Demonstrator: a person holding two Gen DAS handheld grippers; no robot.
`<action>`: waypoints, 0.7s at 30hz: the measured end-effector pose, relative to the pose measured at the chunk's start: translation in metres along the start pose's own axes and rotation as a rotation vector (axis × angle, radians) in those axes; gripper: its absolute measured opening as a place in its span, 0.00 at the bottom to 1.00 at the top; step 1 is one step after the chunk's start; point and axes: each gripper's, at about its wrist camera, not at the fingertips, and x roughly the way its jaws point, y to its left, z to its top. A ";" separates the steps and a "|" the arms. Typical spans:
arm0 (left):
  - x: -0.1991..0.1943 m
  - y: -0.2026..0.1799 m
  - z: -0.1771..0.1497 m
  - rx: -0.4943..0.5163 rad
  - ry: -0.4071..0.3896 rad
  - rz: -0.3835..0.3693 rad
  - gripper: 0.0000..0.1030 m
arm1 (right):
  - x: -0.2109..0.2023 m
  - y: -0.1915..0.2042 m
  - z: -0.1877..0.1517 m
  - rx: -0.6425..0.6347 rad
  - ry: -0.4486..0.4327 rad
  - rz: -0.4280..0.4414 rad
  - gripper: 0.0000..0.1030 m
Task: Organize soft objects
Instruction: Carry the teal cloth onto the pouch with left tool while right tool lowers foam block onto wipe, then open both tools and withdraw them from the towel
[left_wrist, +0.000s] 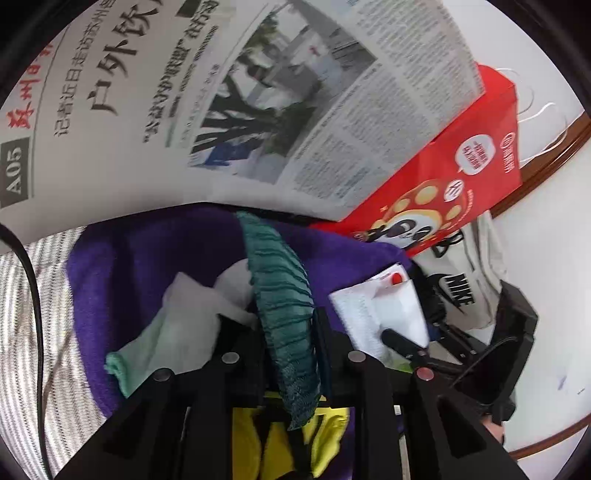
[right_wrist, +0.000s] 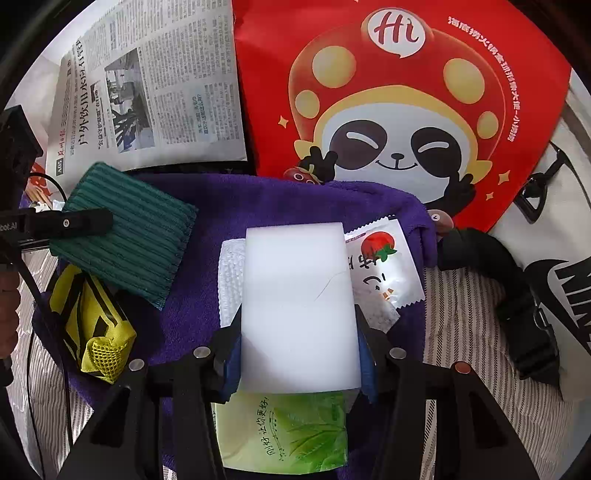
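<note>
Both grippers (left_wrist: 288, 332) (right_wrist: 299, 350) clamped, level, forward.

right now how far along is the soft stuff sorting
Midway, at a guess. Already lying on the purple towel: a strawberry packet, a green packet and a yellow mesh pouch. In hand: the left tool holds a green ribbed cloth, the right tool a white sponge. Both still need placing.
</note>
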 end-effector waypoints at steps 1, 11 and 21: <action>0.001 0.002 0.000 -0.008 0.003 0.010 0.23 | 0.001 0.000 0.000 -0.001 0.002 0.000 0.49; -0.002 0.011 -0.003 -0.037 0.036 0.025 0.31 | 0.002 0.004 -0.003 -0.012 0.009 0.008 0.50; -0.016 0.006 -0.016 -0.027 0.045 0.067 0.46 | -0.002 0.007 -0.001 -0.020 0.001 0.038 0.66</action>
